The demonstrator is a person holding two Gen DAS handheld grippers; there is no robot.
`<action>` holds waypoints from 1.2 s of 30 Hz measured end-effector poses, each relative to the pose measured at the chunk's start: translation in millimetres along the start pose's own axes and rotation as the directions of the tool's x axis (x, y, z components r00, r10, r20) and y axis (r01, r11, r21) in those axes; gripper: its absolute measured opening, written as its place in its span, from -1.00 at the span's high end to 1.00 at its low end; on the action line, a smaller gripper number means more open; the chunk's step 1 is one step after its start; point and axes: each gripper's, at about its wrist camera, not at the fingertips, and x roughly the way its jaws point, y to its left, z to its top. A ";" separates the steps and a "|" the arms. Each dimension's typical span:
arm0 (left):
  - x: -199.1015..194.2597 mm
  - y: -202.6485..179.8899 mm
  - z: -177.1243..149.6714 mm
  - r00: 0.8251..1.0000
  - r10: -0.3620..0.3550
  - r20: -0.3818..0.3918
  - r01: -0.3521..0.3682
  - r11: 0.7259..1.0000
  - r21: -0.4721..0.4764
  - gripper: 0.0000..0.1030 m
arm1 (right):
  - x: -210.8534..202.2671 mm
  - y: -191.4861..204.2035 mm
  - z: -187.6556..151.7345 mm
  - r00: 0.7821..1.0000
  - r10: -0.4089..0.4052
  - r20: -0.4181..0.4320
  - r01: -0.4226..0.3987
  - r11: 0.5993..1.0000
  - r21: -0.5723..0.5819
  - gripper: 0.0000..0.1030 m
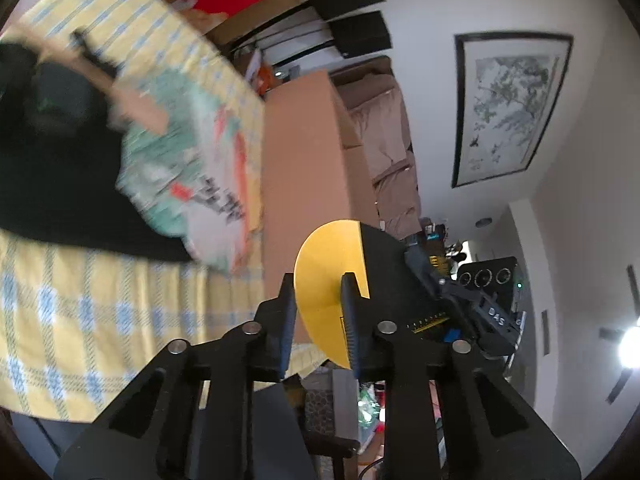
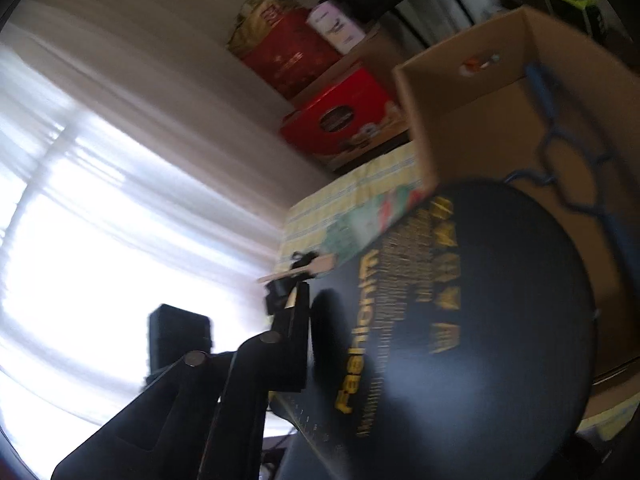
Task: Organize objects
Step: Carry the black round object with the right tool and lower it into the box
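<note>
Grippers both clamp one round disc (image 1: pixel 332 276): left gripper (image 1: pixel 318 292) on its yellow side, right gripper (image 2: pixel 316 320) on the black side beside a cardboard box (image 2: pixel 472 92).

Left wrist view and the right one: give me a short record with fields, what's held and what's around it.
held item: round black and yellow disc
left gripper: shut on the disc
right gripper: shut on the disc
nearby: open cardboard box, yellow checked cloth

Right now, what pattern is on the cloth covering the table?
The tablecloth is yellow with a pale blue and white check, clearest in the left wrist view.
</note>
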 end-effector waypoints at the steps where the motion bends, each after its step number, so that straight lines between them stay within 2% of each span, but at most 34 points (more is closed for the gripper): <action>1: 1.7 -6.0 -1.3 1.000 -0.001 0.006 0.001 1.000 0.014 0.66 | -4.2 -3.5 3.1 1.000 -0.011 0.003 0.011 1.000 0.000 0.75; 6: 19.7 -38.8 5.5 1.000 0.020 0.005 -0.020 0.997 0.071 0.69 | -30.7 -25.7 17.2 0.997 -0.072 0.030 0.072 0.997 0.006 0.63; 10: 35.6 -47.6 5.9 0.999 0.038 -0.010 -0.037 0.996 0.083 0.70 | -54.0 -48.7 25.4 0.994 -0.103 0.046 0.102 0.994 0.032 0.62; 17: 88.6 -72.9 1.7 0.993 0.086 -0.086 -0.073 0.987 0.145 0.69 | -97.4 -91.8 41.5 0.982 -0.172 0.076 0.164 0.982 0.097 0.62; 22: 124.9 -89.1 6.9 0.985 0.090 -0.146 -0.064 0.983 0.172 0.69 | -124.0 -119.3 50.2 0.974 -0.203 0.101 0.189 0.973 0.132 0.62; 23: 131.3 -92.6 7.6 0.984 0.100 -0.150 -0.071 0.980 0.185 0.69 | -128.6 -124.7 50.3 0.974 -0.201 0.104 0.186 0.972 0.141 0.54; 24: 134.3 -94.5 7.3 0.982 0.112 -0.149 -0.081 0.977 0.196 0.70 | -132.2 -130.7 50.8 0.974 -0.202 0.106 0.184 0.970 0.157 0.36; 28: 140.9 -93.8 2.8 0.976 0.168 -0.142 -0.132 0.964 0.232 0.70 | -151.8 -152.8 54.1 0.951 -0.268 0.154 0.235 0.951 0.202 0.29; 31: 142.4 -99.5 -4.4 0.968 0.216 -0.125 -0.172 0.939 0.297 0.73 | -158.9 -163.1 55.9 0.929 -0.331 0.163 0.299 0.935 0.192 0.31; 34: 142.0 -112.5 -10.7 0.953 0.282 -0.109 -0.228 0.908 0.353 0.73 | -157.1 -165.0 53.8 0.919 -0.365 0.153 0.339 0.925 0.169 0.32; 36: 141.8 -120.9 -14.0 0.949 0.301 -0.094 -0.244 0.891 0.383 0.72 | -152.4 -159.9 52.3 0.908 -0.390 0.152 0.372 0.918 0.136 0.32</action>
